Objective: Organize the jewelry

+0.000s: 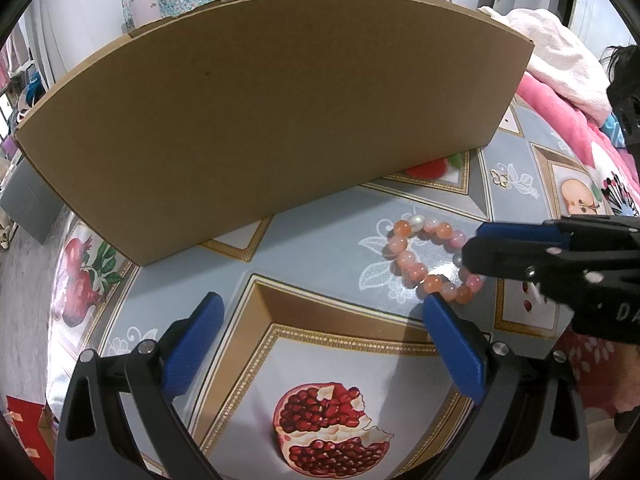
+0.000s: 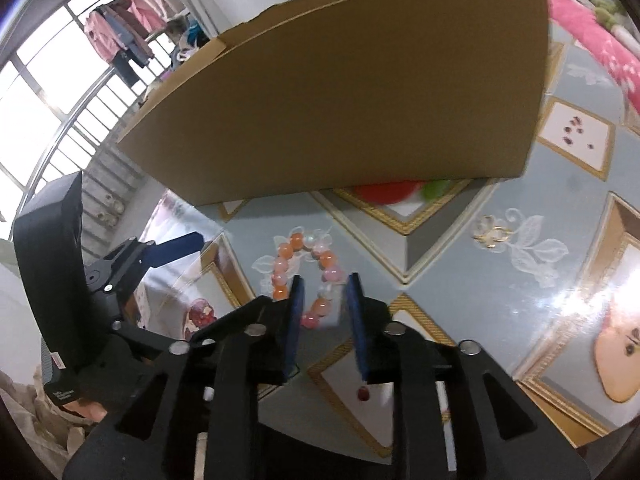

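Here's the bead bracelet (image 1: 432, 262), a ring of orange, pink and pale beads lying flat on the patterned tablecloth (image 1: 320, 240), just in front of the big cardboard box (image 1: 272, 112). In the left wrist view it sits at about 2 o'clock from the centre of the picture, close to the box's near wall but apart from it.

The right gripper (image 2: 323, 280) is down over it. In its own view the 2 blue pads (image 2: 296, 312) stand a narrow gap apart, and the near arc of the bracelet (image 2: 308, 276) runs between them, a pink bead and an orange one showing in the gap. The pads are not pressing on the beads; there's daylight on both sides. From the left wrist view that same gripper (image 1: 474, 246) comes in from 3 o'clock, its tips laid over the right side of the ring.

The left gripper (image 1: 324, 308) hangs above the cloth with its fingers (image 1: 200, 332) spread wide, nothing between them but a printed pomegranate (image 1: 328, 428) at 6 o'clock. Its right finger tip sits just beside the bracelet's lower beads; whether it touches them I can't tell.
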Demonstrator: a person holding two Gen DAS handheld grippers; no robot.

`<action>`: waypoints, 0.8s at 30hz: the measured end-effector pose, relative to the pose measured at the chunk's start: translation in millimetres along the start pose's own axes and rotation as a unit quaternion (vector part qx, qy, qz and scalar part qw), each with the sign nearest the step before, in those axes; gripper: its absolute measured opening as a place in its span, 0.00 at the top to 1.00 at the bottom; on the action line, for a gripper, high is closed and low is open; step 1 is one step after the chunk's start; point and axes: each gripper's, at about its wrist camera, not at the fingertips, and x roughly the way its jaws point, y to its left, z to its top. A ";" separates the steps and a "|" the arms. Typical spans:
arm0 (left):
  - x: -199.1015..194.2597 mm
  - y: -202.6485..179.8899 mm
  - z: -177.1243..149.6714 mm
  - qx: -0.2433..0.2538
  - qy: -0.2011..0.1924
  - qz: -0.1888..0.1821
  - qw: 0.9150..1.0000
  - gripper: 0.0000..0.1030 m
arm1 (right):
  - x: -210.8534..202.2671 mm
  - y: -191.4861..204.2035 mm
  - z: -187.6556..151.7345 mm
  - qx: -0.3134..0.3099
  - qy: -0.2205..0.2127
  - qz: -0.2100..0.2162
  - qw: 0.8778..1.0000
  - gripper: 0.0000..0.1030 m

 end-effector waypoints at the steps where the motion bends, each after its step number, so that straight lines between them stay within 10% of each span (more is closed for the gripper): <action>1: 0.0 0.0 0.1 0.000 0.000 0.000 1.000 0.05 | -1.6 -3.4 -0.3 0.003 -0.003 -0.004 1.000 0.71; 10: -0.1 0.0 1.1 -0.003 0.001 0.002 1.000 0.05 | -18.0 -22.9 0.7 0.002 -0.021 -0.057 0.998 0.39; 24: -0.9 0.6 2.2 -0.003 0.002 0.003 1.000 0.05 | -21.9 -39.6 -6.1 0.020 -0.016 -0.075 0.997 0.27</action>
